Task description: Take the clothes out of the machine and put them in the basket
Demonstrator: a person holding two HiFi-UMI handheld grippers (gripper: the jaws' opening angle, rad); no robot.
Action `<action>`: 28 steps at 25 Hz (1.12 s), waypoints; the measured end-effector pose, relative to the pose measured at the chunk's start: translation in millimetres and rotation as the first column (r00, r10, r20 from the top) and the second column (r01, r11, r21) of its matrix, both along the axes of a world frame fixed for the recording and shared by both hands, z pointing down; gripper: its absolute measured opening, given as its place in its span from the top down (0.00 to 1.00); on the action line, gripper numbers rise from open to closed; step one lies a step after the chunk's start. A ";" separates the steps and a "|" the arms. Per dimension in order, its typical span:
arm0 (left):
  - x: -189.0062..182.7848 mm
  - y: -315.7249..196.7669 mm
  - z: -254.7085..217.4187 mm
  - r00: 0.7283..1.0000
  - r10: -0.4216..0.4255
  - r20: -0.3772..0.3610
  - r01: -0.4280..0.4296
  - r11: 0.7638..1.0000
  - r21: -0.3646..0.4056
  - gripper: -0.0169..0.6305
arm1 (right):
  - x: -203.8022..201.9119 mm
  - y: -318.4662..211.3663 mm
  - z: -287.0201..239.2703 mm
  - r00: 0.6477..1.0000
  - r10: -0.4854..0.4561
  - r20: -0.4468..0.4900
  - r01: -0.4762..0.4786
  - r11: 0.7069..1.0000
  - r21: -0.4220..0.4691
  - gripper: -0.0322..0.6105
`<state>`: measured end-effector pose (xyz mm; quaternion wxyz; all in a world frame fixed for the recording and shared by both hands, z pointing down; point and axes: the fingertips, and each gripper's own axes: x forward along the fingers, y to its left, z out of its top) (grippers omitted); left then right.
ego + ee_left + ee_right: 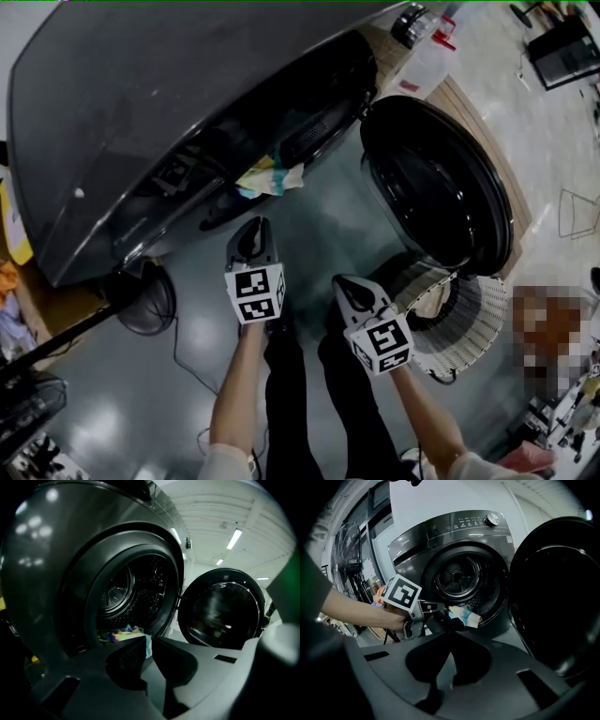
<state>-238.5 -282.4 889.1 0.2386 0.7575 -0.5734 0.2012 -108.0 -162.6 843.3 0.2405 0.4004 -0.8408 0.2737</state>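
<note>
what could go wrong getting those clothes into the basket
The left tool is shut; unless it opens, it may just push the clothes back into the drum.
The clothes hang over the drum lip, so a loose grab could drop them on the floor.
The open door stands right beside the basket and could block the carry.

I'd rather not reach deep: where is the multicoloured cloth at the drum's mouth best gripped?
Probably the loose end of the multicoloured cloth that droops over the drum's lower rim, coming straight in from the front; it sticks out, clear of the open door.
</note>
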 end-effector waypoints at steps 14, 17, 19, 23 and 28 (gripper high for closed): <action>5.2 -100.7 80.9 0.998 -0.021 0.067 0.025 0.998 -0.063 0.49 | 8.8 -19.3 36.0 0.999 -0.011 0.046 0.011 1.000 -0.009 0.92; -0.1 -112.5 88.5 0.993 -0.052 0.103 0.058 0.997 -0.052 0.45 | 8.9 -22.3 46.2 0.998 -0.013 0.055 0.013 1.000 -0.006 0.92; 0.6 -121.3 94.3 0.992 -0.053 0.115 0.058 0.997 -0.048 0.45 | 9.0 -25.1 52.5 0.998 -0.015 0.059 0.015 1.000 0.000 0.92; -0.7 -134.9 114.4 0.991 -0.064 0.116 0.074 0.994 -0.080 0.45 | 7.2 -34.9 61.2 0.997 -0.016 0.074 0.014 0.999 0.032 0.92; 0.2 -144.4 133.7 0.975 -0.067 0.211 0.088 0.992 -0.093 0.45 | 6.5 -43.3 73.0 0.996 -0.023 0.085 0.017 0.998 0.066 0.92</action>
